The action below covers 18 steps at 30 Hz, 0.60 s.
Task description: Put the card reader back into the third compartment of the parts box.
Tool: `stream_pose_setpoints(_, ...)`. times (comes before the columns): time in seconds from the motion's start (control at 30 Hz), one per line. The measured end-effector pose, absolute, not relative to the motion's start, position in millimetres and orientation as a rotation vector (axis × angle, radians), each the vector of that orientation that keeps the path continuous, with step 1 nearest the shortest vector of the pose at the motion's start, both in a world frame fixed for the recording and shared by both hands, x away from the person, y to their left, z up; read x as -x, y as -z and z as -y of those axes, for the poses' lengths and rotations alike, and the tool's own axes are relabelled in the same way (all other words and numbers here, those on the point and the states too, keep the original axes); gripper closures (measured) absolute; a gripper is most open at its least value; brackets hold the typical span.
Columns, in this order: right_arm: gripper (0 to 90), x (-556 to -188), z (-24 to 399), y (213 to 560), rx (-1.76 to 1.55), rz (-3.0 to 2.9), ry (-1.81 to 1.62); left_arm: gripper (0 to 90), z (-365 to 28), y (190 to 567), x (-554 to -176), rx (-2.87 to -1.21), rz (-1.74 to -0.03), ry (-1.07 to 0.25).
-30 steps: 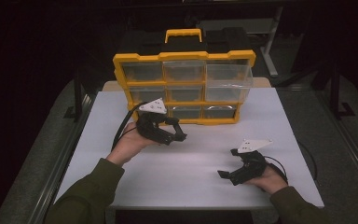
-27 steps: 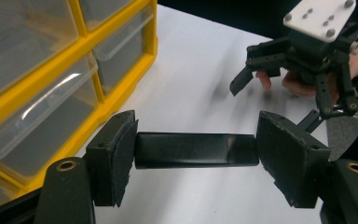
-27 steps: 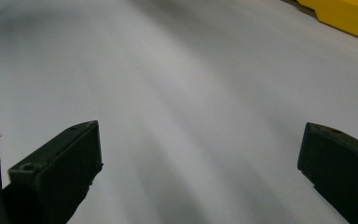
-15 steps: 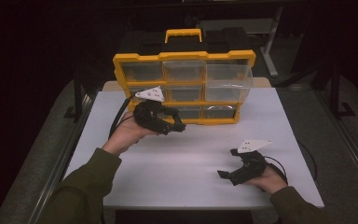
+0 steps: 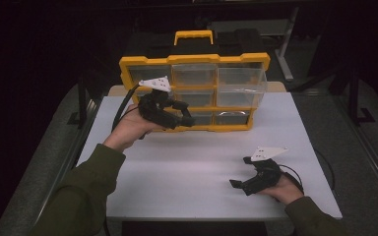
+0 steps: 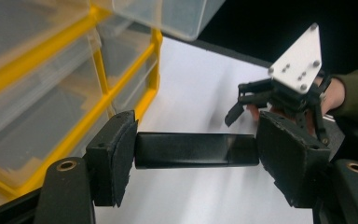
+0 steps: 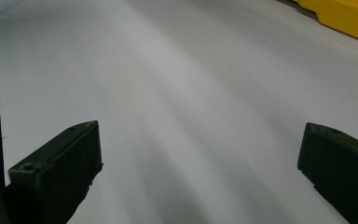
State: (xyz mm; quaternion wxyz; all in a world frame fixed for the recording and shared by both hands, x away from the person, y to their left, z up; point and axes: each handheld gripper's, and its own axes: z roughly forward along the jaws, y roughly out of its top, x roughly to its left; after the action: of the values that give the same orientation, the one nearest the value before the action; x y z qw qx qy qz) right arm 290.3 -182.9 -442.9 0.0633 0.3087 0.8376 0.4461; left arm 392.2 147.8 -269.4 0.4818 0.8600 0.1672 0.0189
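A: Starting at the left, what's that hand doing?

B: The left tongs (image 5: 187,119) are raised off the white surface (image 5: 177,172), right in front of the yellow drawer cabinet (image 5: 195,59), level with its lower rows. In the left gripper view they're clamped on a black bar (image 6: 195,150), each pad pressing on one end, so the bar lies crosswise between them.

A: Is the bar touching the cabinet?

B: I can't tell. In that view the cabinet's yellow frame and clear drawers sit just to the left of the bar, very near it. One clear drawer (image 5: 241,87) at the cabinet's right side is pulled out, toward the person.

A: And the cabinet itself?

B: It stands upright at the far edge of the surface, its yellow handle (image 5: 193,36) on top.

A: Now the right side.

B: The right tongs (image 5: 241,184) are low on the surface, well apart from the cabinet, toward the near right corner. The hand (image 5: 285,189) holding them rests on the surface. Their pads stand wide apart in the right gripper view, with bare white surface between them and a corner of the cabinet at the top right.
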Motion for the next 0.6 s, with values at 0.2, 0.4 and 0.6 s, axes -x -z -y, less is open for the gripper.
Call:
stream_pose_setpoints(0.2,0.0,-290,183,443,-0.929,-2.53,-1.349,30.1,-148,253,-398,-2.091,-0.397,-0.046)
stream_pose_setpoints(0.4,0.0,-290,183,442,-0.93,-2.532,-1.348,30.1,-148,234,-403,-2.079,-0.4,-0.046)
stream_pose_setpoints(0.6,0.0,-290,183,442,-0.931,-2.532,-1.349,30.1,-144,210,-405,-2.069,-0.376,-0.074)
